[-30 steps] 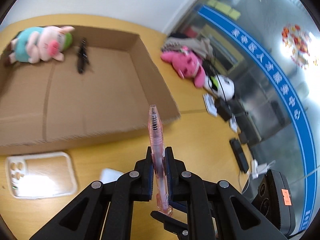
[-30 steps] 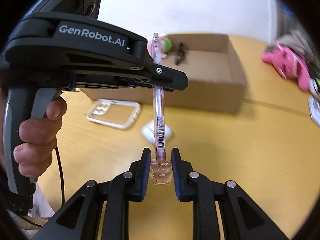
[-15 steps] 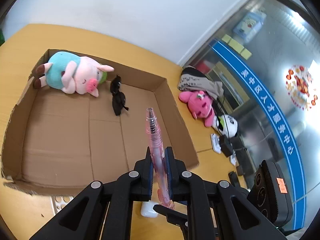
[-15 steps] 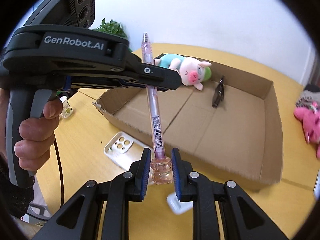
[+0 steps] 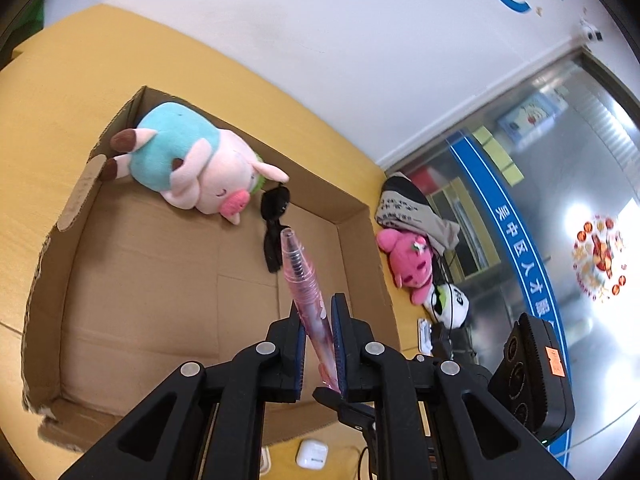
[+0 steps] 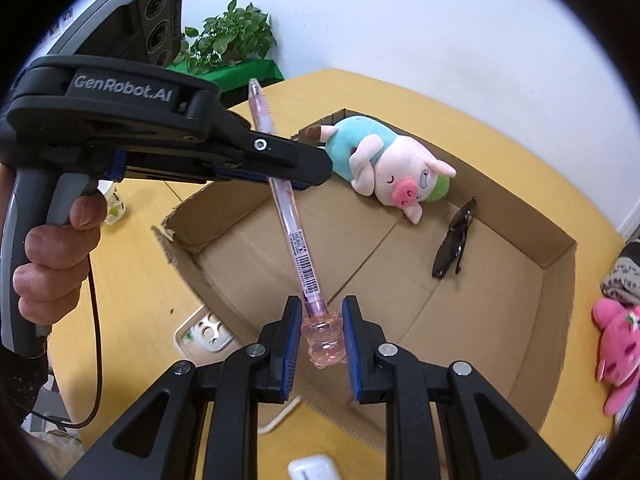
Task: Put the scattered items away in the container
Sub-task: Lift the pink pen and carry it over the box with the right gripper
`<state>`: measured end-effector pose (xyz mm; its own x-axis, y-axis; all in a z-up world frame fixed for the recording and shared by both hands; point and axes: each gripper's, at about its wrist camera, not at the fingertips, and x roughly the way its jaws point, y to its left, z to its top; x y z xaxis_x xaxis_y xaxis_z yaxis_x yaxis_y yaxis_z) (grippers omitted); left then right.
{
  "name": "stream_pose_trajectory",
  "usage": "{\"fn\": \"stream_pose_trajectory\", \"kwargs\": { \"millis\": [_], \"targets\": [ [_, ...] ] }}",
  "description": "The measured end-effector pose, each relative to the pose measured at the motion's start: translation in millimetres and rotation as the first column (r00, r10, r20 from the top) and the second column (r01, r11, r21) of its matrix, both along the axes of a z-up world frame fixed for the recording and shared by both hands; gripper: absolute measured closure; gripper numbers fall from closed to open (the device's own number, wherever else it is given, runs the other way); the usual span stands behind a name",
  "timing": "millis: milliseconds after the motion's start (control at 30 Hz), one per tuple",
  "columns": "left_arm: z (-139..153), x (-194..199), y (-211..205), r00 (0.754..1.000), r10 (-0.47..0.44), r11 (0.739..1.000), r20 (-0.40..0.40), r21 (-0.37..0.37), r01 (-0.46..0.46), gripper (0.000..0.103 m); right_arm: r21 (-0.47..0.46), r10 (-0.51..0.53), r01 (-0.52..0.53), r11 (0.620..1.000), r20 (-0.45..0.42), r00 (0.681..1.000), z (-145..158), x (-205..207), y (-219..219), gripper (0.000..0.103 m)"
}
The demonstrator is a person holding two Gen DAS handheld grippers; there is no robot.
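Grippers left [image 5: 317,336] and right [image 6: 321,334] both pinch pink pen [image 6: 298,256] above cardboard box [image 5: 352,240].

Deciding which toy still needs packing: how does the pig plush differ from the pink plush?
The pig plush lies inside the cardboard box, against its far wall; the pink plush lies outside on the table, beside folded grey cloth. The pig plush is pale pink with a teal body and brown hooves; the pink plush is hot pink all over. In both views the pig plush looks bigger. Both are soft toys lying on their sides.
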<state>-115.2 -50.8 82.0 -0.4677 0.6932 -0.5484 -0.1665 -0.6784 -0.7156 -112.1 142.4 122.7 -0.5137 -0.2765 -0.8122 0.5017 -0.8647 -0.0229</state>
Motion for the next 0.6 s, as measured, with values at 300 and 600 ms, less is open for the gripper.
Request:
{"fn": "stream_pose_trajectory", "kwargs": {
  "millis": [300,600],
  "targets": [
    [-29,-36,-15,0.995,0.054,0.998,0.08,0.034,-0.056,0.093,0.013,0.019,-0.02,1.0,0.088,0.996,-26,-59,-5,0.083],
    [-59,-71,-18,0.985,0.092,0.994,0.147,0.046,-0.1,0.093,0.042,0.025,-0.032,0.999,0.159,0.987,-57,-110,2,0.083]
  ]
}}
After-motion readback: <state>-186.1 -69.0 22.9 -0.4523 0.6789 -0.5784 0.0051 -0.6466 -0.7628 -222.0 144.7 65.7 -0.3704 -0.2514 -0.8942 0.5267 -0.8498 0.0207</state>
